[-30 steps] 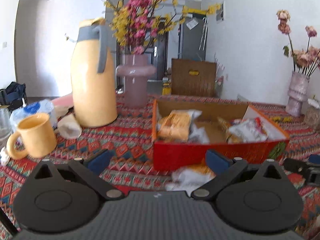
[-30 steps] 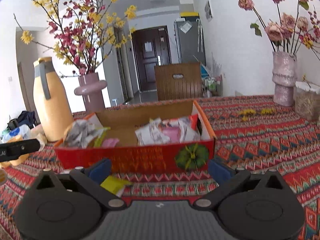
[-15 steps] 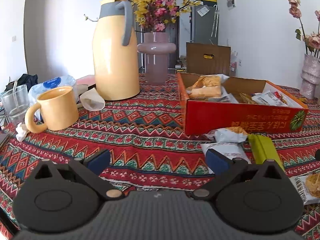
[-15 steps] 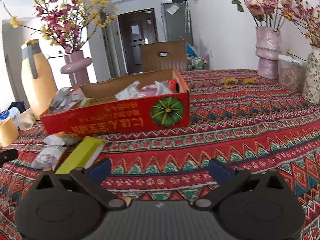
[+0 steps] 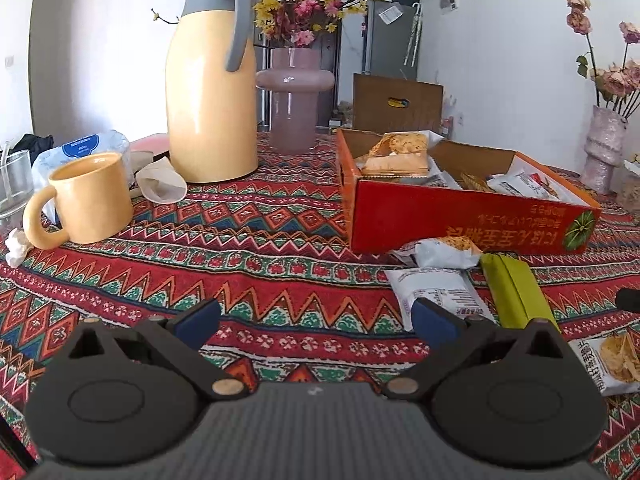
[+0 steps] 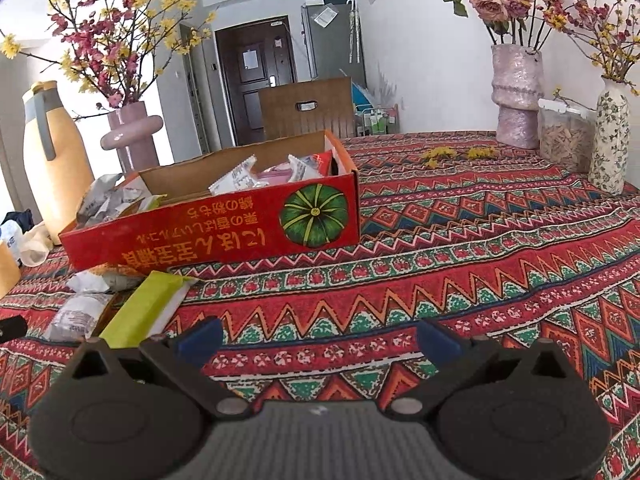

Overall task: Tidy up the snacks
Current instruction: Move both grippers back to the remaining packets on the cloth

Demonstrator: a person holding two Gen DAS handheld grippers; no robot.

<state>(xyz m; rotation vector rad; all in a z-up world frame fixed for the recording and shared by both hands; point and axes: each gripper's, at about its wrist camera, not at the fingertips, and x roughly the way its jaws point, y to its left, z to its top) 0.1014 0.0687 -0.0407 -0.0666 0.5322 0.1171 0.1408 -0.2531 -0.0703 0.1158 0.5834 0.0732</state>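
- Far left of my left view, the mug (image 5: 94, 198) and yellow jug (image 5: 210, 92) are just bystanders.
- My left gripper (image 5: 316, 318) is spread wide, holding nothing.
- Lower right, the white packet (image 5: 438, 296) lies just off its right fingertip, long axis running away from me.
- Beside it the green bar (image 5: 514, 290), then the red box (image 5: 460, 216) behind.
- My right gripper (image 6: 318, 336) gapes empty too; the green bar (image 6: 146, 310) is at its lower left.
- Left looks nearer the white packet.
- Since a second ago both cameras have pulled back from the box, baring loose snacks.
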